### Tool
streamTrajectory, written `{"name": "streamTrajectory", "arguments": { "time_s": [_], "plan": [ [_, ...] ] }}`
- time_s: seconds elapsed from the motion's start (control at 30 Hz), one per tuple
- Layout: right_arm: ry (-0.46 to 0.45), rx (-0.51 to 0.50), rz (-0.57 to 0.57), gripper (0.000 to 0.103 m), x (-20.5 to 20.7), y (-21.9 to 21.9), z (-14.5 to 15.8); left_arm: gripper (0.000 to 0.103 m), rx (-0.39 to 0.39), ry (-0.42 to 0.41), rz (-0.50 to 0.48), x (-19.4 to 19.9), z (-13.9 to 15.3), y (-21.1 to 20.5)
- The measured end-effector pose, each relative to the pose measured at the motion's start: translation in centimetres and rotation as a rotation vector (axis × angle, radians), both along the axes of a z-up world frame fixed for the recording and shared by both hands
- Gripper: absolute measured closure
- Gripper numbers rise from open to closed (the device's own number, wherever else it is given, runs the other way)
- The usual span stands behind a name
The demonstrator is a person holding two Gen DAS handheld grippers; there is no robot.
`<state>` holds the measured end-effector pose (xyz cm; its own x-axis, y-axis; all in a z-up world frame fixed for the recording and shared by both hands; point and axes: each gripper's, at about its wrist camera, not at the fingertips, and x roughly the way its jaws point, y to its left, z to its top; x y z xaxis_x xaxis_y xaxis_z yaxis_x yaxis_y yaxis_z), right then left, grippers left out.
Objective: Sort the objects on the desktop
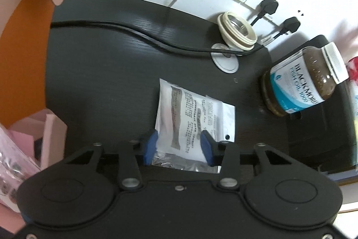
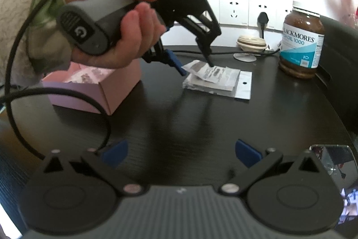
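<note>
Packets (image 1: 192, 118) lie in a small pile on the black desk (image 1: 111, 82), and all other places here are given from this pile. Largest of the things is the desk itself, which carries everything. Next is the pink box (image 2: 94, 89), open, standing to the left of the pile and well apart from it. A brown jar (image 2: 301, 41) with a white cap stands upright to the right of the pile, near the wall sockets. Behind the pile, a cream round lid (image 1: 237, 31) rests on a black cable (image 1: 134, 30).

Left gripper (image 1: 179, 142) is at the near edge of the pile: its blue fingers (image 1: 151, 145) are spread on both sides of the top packet, whose corner is lifted off the pile. Right gripper (image 2: 181, 152) hangs in front of the pile, far from it, fingers wide apart and holding nothing.
</note>
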<state>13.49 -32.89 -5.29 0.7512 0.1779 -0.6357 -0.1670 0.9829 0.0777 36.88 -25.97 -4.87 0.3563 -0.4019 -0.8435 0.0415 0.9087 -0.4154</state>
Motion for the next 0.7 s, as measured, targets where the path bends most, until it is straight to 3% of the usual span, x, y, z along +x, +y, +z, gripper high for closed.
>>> {"name": "streamTrajectory", "arguments": {
  "time_s": [0.1,0.17,0.2,0.37,0.47,0.63,0.67,0.7],
  "plan": [
    [0.000,-0.005,0.006,0.001,-0.1,0.2,0.0,0.073,0.009,-0.019,-0.012,-0.1,-0.1,-0.7],
    [0.000,-0.008,0.008,0.001,-0.2,0.2,0.0,0.082,0.019,-0.015,-0.015,-0.2,-0.5,-1.1],
    [0.002,-0.008,0.007,0.001,-0.2,0.2,0.0,0.093,0.024,-0.015,-0.014,-0.2,-0.6,-1.2],
    [0.004,-0.017,0.000,0.001,-0.3,-0.1,0.0,0.094,0.042,-0.026,-0.009,-0.3,-0.9,-1.3],
    [0.002,-0.013,-0.017,0.001,-0.3,-0.5,0.1,0.093,0.086,-0.079,-0.033,-0.5,-0.2,-1.6],
    [-0.002,-0.011,-0.033,0.001,-0.1,-0.8,0.2,0.085,0.126,-0.104,-0.043,0.2,0.3,-2.5],
    [-0.003,-0.010,-0.033,0.001,-0.1,-0.7,0.2,0.079,0.144,-0.106,-0.042,0.5,0.2,-2.7],
    [-0.005,-0.009,-0.034,0.001,-0.1,-0.7,0.2,0.059,0.167,-0.112,-0.038,0.7,0.1,-3.0]
  ]
}}
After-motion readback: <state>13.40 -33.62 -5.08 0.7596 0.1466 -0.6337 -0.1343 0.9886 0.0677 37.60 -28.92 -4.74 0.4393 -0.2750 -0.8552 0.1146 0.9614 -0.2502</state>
